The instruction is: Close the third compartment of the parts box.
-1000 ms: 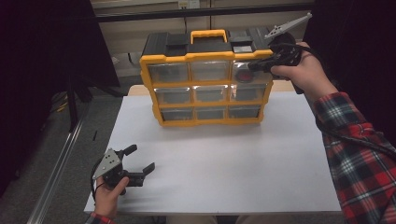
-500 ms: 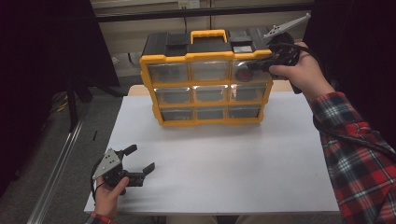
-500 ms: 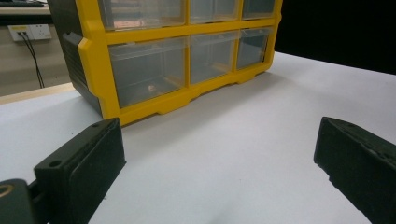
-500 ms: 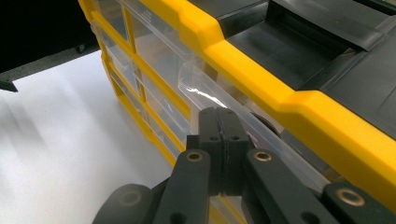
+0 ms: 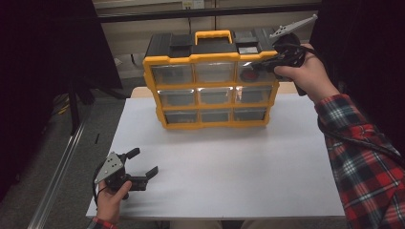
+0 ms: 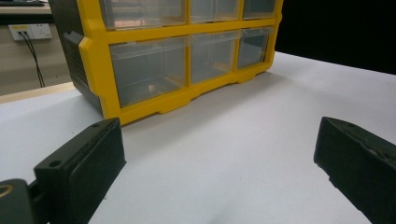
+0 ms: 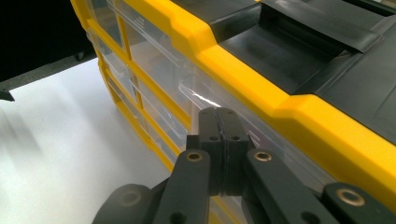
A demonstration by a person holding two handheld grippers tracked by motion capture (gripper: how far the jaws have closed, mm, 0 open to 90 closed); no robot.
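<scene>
Yellow drawer organizer (image 5: 210,81): upright at the far side of the white tabletop (image 5: 229,167). Your right gripper (image 7: 218,122): fingers pressed together at its top-right drawer (image 5: 255,72), whether gripping anything I cannot tell. Your left gripper (image 5: 141,164): fingers spread wide, holding nothing, near corner.

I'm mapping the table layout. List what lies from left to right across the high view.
Left tongs, open, at the near left of the white table → yellow and black drawer organizer at the back → right tongs at its top right drawer → plaid sleeve.
</scene>
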